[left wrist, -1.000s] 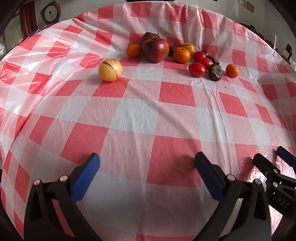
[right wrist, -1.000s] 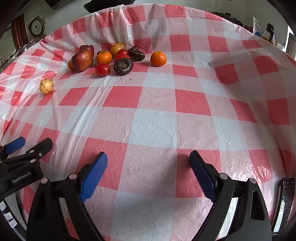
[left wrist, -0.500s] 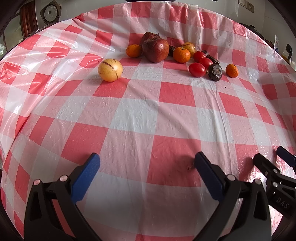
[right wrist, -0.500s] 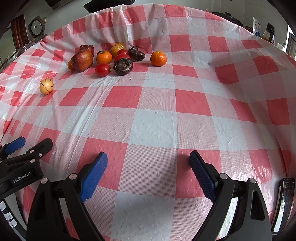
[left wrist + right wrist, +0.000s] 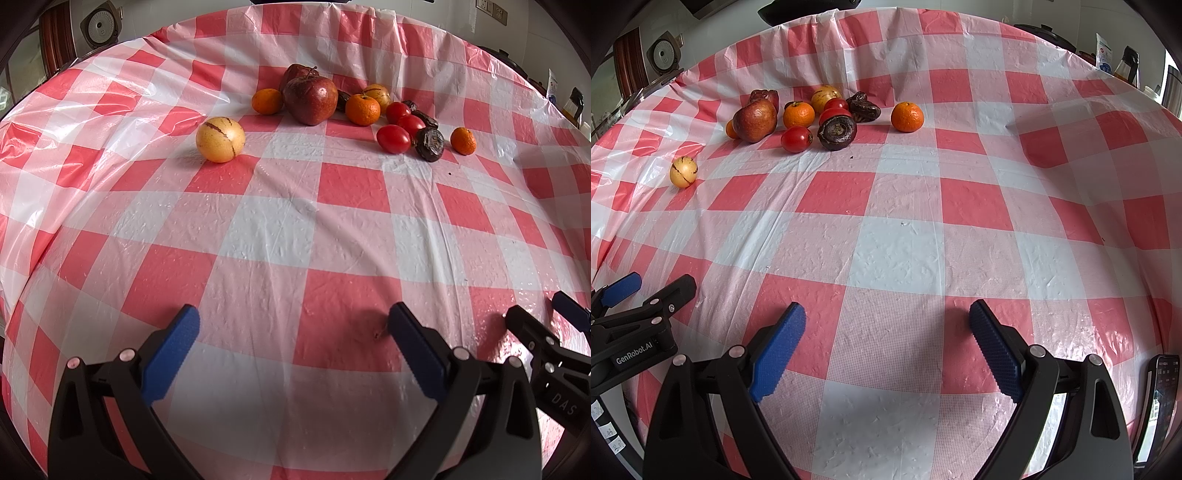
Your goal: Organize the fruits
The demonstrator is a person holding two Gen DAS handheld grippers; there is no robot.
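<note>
Left wrist: left claw (image 5: pixel 291 328) agape, empty.

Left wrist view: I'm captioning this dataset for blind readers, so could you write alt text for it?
An open, empty two-finger left gripper with blue pads hovers low over a red-and-white checked plastic tablecloth. Far ahead lie a cluster of a dark red apple, orange mandarins and red tomatoes, and a lone round yellow fruit to its left. The right gripper's tip shows at the right edge.
</note>
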